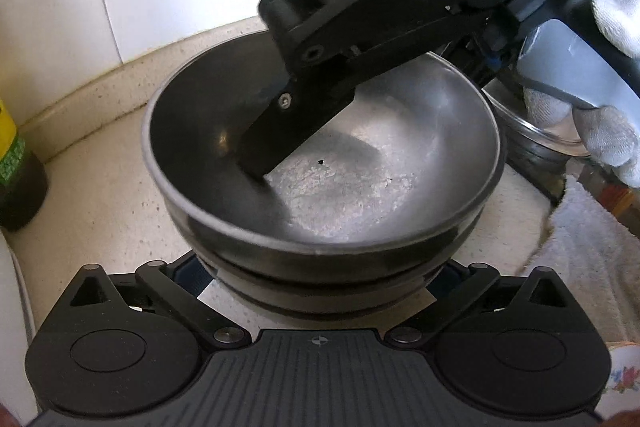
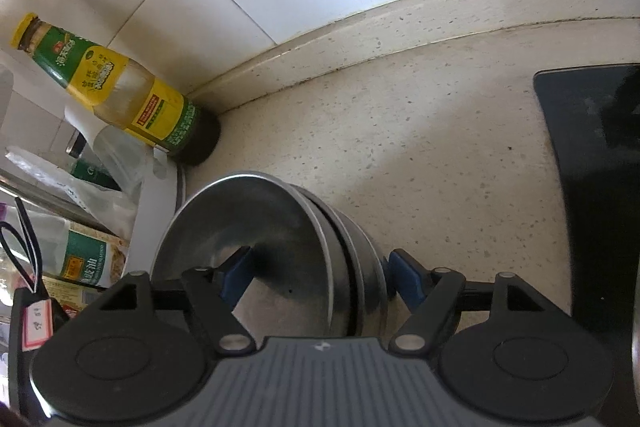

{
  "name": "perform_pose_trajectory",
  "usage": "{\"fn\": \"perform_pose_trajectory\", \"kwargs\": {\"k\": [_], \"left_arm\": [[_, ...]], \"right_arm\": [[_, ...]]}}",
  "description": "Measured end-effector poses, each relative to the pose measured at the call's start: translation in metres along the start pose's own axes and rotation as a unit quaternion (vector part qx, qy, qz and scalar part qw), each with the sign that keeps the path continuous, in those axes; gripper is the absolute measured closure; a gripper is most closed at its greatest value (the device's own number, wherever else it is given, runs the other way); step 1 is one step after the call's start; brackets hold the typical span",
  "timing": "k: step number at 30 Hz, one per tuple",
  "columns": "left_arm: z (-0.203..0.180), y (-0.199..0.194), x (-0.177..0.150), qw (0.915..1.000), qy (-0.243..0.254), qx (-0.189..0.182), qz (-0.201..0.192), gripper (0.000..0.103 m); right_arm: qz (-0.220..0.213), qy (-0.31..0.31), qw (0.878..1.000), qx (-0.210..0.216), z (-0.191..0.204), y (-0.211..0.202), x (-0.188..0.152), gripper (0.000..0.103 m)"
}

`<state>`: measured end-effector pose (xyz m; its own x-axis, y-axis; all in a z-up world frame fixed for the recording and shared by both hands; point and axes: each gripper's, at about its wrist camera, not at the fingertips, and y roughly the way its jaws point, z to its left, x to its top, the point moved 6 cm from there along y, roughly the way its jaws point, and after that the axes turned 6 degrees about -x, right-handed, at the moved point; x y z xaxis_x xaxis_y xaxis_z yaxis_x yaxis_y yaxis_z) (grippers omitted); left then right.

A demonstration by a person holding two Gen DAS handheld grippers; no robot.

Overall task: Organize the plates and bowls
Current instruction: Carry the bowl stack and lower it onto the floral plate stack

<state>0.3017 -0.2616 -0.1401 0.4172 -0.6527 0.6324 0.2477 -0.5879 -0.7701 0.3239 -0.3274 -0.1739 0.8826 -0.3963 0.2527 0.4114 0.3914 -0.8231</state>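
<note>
A stack of nested steel bowls (image 1: 372, 163) (image 2: 288, 227) stands on the speckled counter (image 2: 420, 147) near the tiled wall. My right gripper (image 2: 320, 277) comes in from the upper right of the left wrist view, and one of its fingers (image 1: 280, 131) reaches down inside the top bowl. In its own view the jaws straddle the stack's wall, one blue pad inside and one outside, and the outer pad stands clear of the metal. My left gripper (image 1: 320, 279) is spread wide around the stack's base, its fingertips mostly hidden under the rim, with slivers of counter showing beside the bowls.
A sauce bottle (image 2: 120, 87) (image 1: 16, 167) stands in the corner left of the bowls. A black hob (image 2: 592, 187) lies to the right. A white-gloved hand (image 1: 608, 143), a steel pot (image 1: 532, 139) and a white towel (image 1: 592, 247) are at the right; packets (image 2: 84, 263) crowd the left.
</note>
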Motion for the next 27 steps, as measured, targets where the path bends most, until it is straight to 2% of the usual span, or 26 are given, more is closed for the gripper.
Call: {"fn": "perform_pose_trajectory", "kwargs": {"k": [6, 9, 11, 15, 24, 27], "left_arm": [[-0.002, 0.002, 0.004, 0.9999, -0.003, 0.008, -0.006, 0.0], [-0.004, 0.003, 0.004, 0.9999, -0.005, 0.012, -0.01, 0.0], [-0.005, 0.003, 0.004, 0.9998, -0.008, 0.014, -0.012, 0.0], [-0.009, -0.002, 0.002, 0.9997, -0.012, 0.019, -0.013, 0.0], [-0.013, 0.0, 0.007, 0.9996, -0.01, 0.022, -0.015, 0.0], [-0.007, 0.0, 0.006, 0.9997, -0.009, 0.021, -0.012, 0.0]], "right_arm": [[0.0, 0.003, 1.0, 0.017, 0.0, 0.004, -0.001, 0.007], [0.017, 0.016, 0.999, 0.035, -0.001, 0.01, -0.004, 0.002], [0.009, 0.016, 0.999, 0.04, 0.0, 0.011, -0.005, 0.002], [0.002, 0.01, 0.999, 0.033, 0.001, 0.01, -0.004, 0.007], [-0.006, 0.015, 0.999, 0.038, -0.002, 0.01, -0.005, 0.008], [0.006, 0.014, 0.999, 0.039, -0.002, 0.01, -0.006, 0.007]]}}
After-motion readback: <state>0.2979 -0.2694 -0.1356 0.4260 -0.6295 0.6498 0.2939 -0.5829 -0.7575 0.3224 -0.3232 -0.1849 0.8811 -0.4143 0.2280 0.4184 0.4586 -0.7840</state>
